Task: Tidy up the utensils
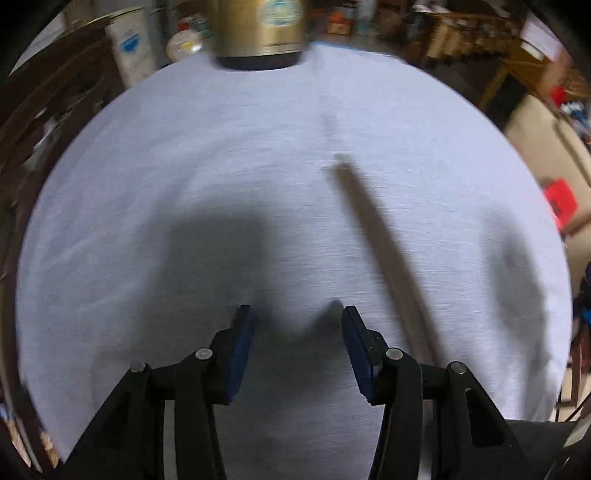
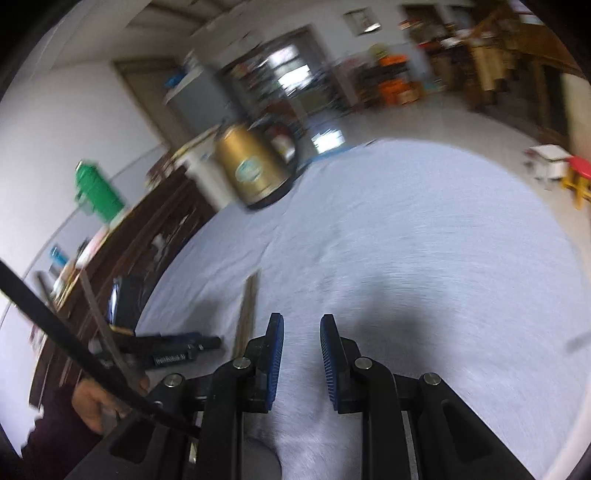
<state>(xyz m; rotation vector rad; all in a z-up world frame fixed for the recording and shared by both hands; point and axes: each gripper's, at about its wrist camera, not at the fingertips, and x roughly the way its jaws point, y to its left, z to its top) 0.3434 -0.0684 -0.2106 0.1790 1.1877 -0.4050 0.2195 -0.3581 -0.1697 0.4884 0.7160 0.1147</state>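
Over white cloth, both grippers (left, right) gape, holding nothing.

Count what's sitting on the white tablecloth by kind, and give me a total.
Gold kettle: 1
Long thin utensil, too blurred to name: 1
Total: 2, on the tablecloth. Both tools, left and right, are open and hold nothing.

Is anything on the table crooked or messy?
Just one thing: a long thin stick, maybe a chopstick, lies slanted and alone on the white cloth, far from the gold kettle. Nothing looks spilled. Both tongs are open and empty.
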